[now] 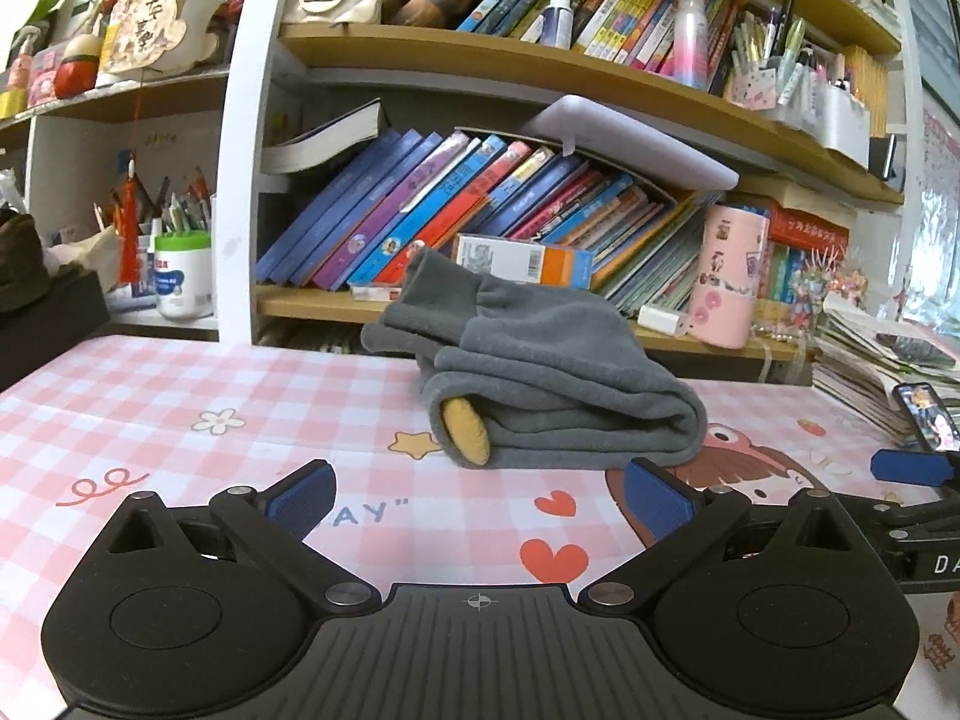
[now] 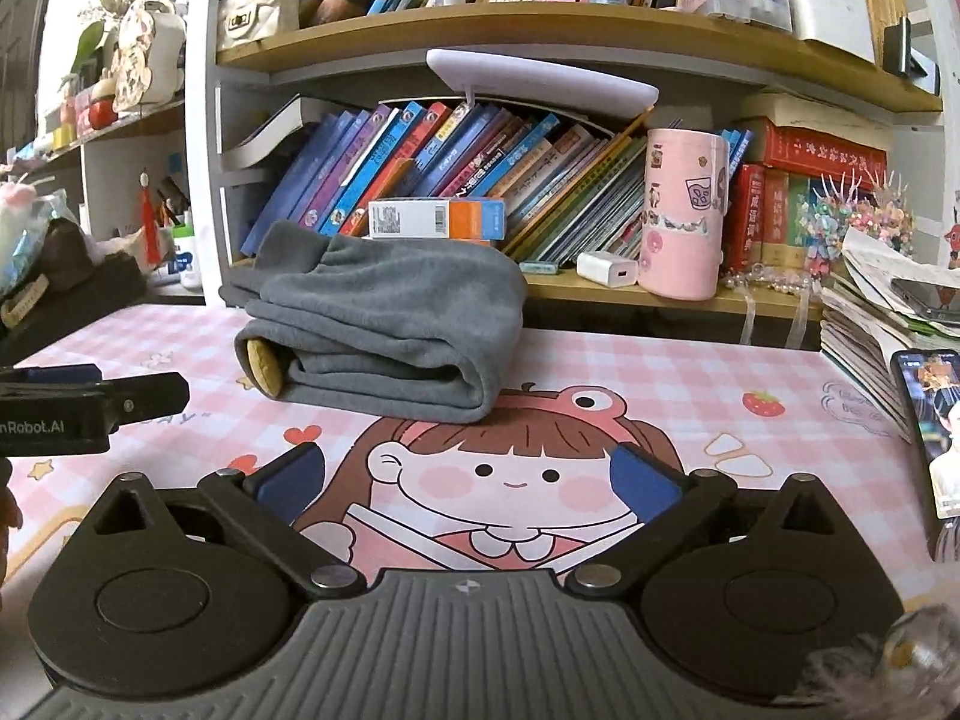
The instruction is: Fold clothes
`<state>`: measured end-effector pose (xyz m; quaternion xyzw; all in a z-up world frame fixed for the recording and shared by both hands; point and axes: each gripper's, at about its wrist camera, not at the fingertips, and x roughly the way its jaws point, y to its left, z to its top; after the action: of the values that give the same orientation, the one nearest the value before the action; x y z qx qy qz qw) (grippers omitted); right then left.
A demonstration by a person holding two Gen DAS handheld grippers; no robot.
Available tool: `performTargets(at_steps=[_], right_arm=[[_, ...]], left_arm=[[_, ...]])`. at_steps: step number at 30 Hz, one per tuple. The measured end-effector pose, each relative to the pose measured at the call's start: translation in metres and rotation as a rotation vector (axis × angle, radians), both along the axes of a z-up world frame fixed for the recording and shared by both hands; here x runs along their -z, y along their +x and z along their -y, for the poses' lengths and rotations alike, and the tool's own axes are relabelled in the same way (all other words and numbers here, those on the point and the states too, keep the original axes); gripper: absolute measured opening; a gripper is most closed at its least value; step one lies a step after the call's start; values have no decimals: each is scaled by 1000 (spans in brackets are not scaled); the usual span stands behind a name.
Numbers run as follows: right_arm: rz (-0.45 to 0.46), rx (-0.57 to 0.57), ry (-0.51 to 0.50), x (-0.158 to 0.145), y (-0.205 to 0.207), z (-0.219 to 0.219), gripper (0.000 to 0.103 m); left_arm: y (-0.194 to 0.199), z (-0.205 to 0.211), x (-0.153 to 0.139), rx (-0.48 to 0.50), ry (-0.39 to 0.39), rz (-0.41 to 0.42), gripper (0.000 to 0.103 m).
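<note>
One folded grey garment [image 2: 384, 330] lies on the worktop [image 2: 690, 372], with one yellow patch [image 2: 264, 369] showing at its end. Two claws are in view, the left claw [image 1: 477, 495] and the right claw [image 2: 468, 480]. One pink cup [image 2: 681, 213], one white charger [image 2: 606, 269] and one phone [image 2: 936, 420] are near

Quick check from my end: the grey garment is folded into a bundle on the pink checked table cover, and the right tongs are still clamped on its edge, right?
Not quite. The grey garment does lie folded on the pink checked table cover, but the right tongs are open and empty, short of the bundle, as the right wrist view shows.
</note>
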<state>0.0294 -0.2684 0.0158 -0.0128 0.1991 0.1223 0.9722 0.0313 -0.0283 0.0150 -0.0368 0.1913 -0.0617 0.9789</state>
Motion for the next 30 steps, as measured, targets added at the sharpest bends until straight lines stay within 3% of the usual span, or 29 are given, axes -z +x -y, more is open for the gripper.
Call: performTargets(at_steps=[10, 15, 30], right_arm=[[-17, 11, -28, 3, 3, -3, 103], [-19, 19, -50, 6, 4, -5, 103], [-35, 24, -85, 8, 6, -9, 103]], left_arm=[[0, 3, 0, -13, 28, -6, 103], [2, 6, 2, -13, 83, -41, 103], [1, 10, 3, -1, 117, -39, 103]])
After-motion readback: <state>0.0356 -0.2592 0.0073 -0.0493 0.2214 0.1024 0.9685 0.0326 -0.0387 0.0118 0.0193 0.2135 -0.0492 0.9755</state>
